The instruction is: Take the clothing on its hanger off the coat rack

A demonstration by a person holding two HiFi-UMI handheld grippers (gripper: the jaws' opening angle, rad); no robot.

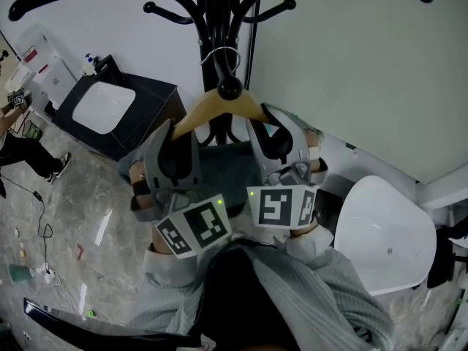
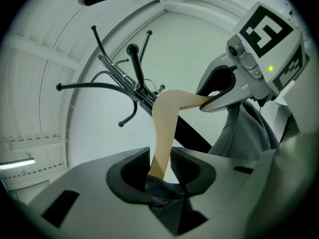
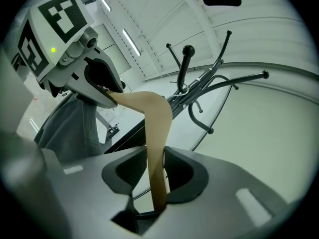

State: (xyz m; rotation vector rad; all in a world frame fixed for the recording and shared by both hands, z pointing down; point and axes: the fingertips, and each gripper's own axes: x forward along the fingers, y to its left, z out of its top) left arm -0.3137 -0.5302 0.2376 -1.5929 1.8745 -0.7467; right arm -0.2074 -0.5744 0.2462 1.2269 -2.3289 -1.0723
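A wooden hanger (image 1: 252,107) hangs by its metal hook (image 1: 219,54) on the black coat rack (image 1: 212,6), with grey clothing (image 1: 219,168) draped below it. My left gripper (image 1: 175,134) grips the hanger's left arm (image 2: 167,118); its pads close on the wood and on the cloth just under it. My right gripper (image 1: 270,130) holds the right arm (image 3: 157,123) between its pads. Each gripper view shows the other gripper (image 2: 219,101) (image 3: 107,96) shut on the far end, and the rack's curved pegs (image 2: 134,83) (image 3: 199,91) behind.
A black cabinet with a white top (image 1: 110,108) stands at the left by the wall. A white round seat (image 1: 387,232) is at the lower right. A person's leg (image 1: 22,156) and cables (image 1: 40,225) are on the marble floor at the left.
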